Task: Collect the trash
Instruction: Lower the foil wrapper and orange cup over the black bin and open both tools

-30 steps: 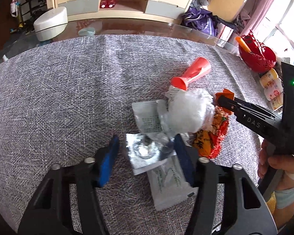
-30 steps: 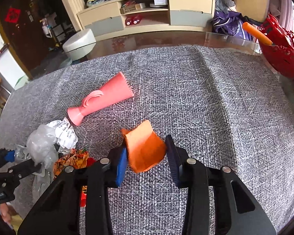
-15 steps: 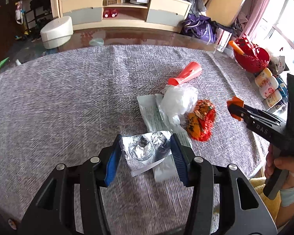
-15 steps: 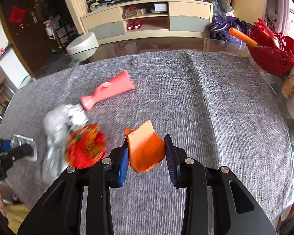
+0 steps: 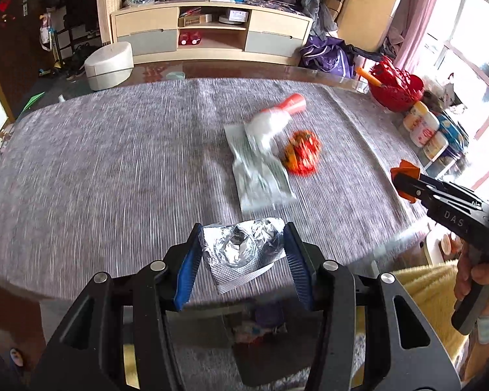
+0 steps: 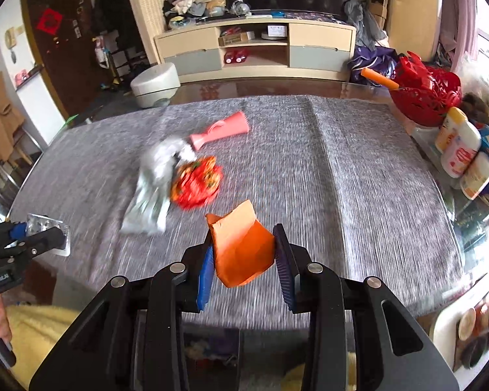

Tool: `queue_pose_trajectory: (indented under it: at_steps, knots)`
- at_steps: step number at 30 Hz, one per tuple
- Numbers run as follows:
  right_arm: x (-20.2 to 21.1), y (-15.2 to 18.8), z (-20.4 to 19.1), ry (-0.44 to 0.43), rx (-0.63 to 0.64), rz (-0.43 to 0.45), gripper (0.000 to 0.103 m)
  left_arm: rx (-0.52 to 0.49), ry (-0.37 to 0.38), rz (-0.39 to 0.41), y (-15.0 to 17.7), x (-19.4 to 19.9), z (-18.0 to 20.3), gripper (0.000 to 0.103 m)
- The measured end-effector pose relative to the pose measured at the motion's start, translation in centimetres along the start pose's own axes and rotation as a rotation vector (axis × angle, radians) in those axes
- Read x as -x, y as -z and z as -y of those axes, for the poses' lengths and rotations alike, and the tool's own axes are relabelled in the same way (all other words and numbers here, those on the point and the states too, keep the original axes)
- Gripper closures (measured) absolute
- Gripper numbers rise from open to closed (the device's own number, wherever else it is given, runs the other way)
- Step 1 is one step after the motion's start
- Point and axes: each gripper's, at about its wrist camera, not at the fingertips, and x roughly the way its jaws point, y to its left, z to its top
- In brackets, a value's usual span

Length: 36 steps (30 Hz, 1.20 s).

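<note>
My left gripper (image 5: 243, 254) is shut on a crumpled silver foil blister pack (image 5: 241, 251), held above the near edge of the grey-clothed table (image 5: 97, 169). My right gripper (image 6: 244, 254) is shut on a folded orange wrapper (image 6: 241, 251), also lifted near the table's front edge. That right gripper (image 5: 404, 182) shows at the right of the left wrist view, the left gripper (image 6: 32, 231) at the left of the right wrist view. On the cloth lie a clear plastic packet (image 5: 260, 176), a white crumpled bag (image 5: 267, 123), a red-orange snack wrapper (image 5: 301, 156) and a pink horn-shaped piece (image 5: 287, 106).
A red openwork basket (image 5: 396, 89) and several bottles (image 5: 427, 130) stand along the table's right edge. A white round stool (image 5: 109, 63) and a low cabinet (image 5: 212, 32) lie beyond the far edge. Something yellow and fluffy (image 5: 423, 290) sits below the near edge.
Both grippers have pulled back toward the table's near edge and risen, carrying the foil pack and the orange wrapper. The remaining trash now lies farther off.
</note>
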Motion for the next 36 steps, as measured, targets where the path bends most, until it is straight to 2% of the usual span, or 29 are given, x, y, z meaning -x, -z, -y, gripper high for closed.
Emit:
queue_pose_trajectory:
  at_steps: [8, 16, 25, 32, 36]
  knots:
    - [2.7, 4.8, -1.3, -0.025, 0.014, -0.013, 0.068, 0.001, 0.003, -0.022, 5.7, 2.0, 1.0, 0.056]
    - [2.0, 9.1, -2.6, -0.049, 0.019, -0.075, 0.068, 0.006, 0.02, -0.077, 10.6, 1.2, 1.6, 0.056]
    - [-0.4, 12.9, -4.2, -0.073, 0.027, -0.162, 0.068, 0.013, 0.045, -0.163, 15.0, -1.7, 2.5, 0.056]
    - [-3.3, 15.3, -4.5, -0.09, 0.016, -0.271, 0.068, 0.017, 0.058, -0.246, 17.1, -5.1, 3.1, 0.056]
    - [-4.2, 15.7, -4.6, -0.099, 0.009, -0.301, 0.068, 0.009, 0.075, -0.271, 17.6, -6.1, 3.6, 0.056]
